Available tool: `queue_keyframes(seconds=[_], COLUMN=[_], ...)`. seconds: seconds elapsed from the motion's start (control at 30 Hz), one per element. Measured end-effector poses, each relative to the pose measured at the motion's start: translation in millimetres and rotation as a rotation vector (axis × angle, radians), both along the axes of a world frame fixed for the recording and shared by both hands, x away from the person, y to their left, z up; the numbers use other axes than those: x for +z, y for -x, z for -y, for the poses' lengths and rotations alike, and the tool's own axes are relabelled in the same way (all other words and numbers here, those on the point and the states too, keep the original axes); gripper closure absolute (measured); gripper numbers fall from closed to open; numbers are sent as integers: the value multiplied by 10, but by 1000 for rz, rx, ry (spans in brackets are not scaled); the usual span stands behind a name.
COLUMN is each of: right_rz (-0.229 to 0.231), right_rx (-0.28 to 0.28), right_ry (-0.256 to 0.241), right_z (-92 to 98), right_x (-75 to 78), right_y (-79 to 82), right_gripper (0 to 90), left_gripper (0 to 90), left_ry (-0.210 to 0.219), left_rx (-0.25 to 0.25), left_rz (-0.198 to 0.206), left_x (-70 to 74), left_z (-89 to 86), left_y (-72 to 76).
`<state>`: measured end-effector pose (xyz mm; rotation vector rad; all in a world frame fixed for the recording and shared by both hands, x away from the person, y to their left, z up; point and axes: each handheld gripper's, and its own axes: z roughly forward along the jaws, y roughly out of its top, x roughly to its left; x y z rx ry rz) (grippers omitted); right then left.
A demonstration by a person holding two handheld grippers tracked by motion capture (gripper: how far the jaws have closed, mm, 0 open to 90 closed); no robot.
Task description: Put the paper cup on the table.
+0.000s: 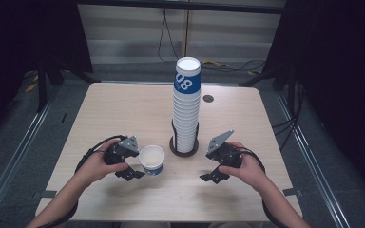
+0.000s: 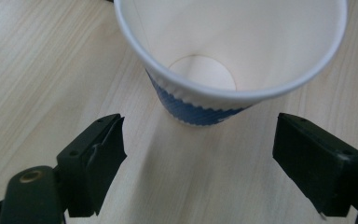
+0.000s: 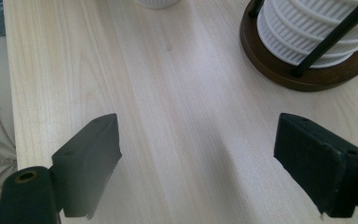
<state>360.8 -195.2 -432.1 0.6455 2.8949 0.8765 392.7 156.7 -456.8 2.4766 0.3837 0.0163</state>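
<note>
Light falls from above onto the pale wooden table [image 1: 123, 109], which is bright and evenly lit, while the room around it is very dark. Shadows under the hands are soft and weak. In the left gripper view the paper cup [image 2: 228, 51] casts a faint shadow; the near black jaws look slightly blurred.

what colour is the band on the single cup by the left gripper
Blue, on a white cup, with a wavy upper edge to the band. The left gripper view shows it best.
</note>
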Motion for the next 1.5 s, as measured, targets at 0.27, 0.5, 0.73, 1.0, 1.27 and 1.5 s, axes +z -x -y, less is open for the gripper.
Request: queue_keyframes(seconds=[0.27, 0.5, 0.73, 1.0, 1.27, 1.5], right_rz=[4, 7, 6, -1, 16, 51], right_rx=[-2, -21, -46, -93, -161, -198], right_ry=[-8, -35, -44, -73, -86, -86], right_z=[20, 104, 218, 409, 643, 831], right_x=[-11, -48, -128, -258, -331, -424], right_y=[14, 28, 71, 146, 211, 248], right_gripper=[136, 136, 137, 137, 137, 137], left_gripper=[165, 164, 164, 164, 164, 164], left_ry=[12, 16, 34, 40, 28, 30], left_rx=[32, 59, 114, 144, 166, 182], left_rz=[-3, -3, -21, -10, 3, 10], left_x=[-50, -107, -197, -269, -329, -385], left_z=[-132, -298, -458, -577, -675, -745], left_y=[32, 58, 96, 110, 108, 130])
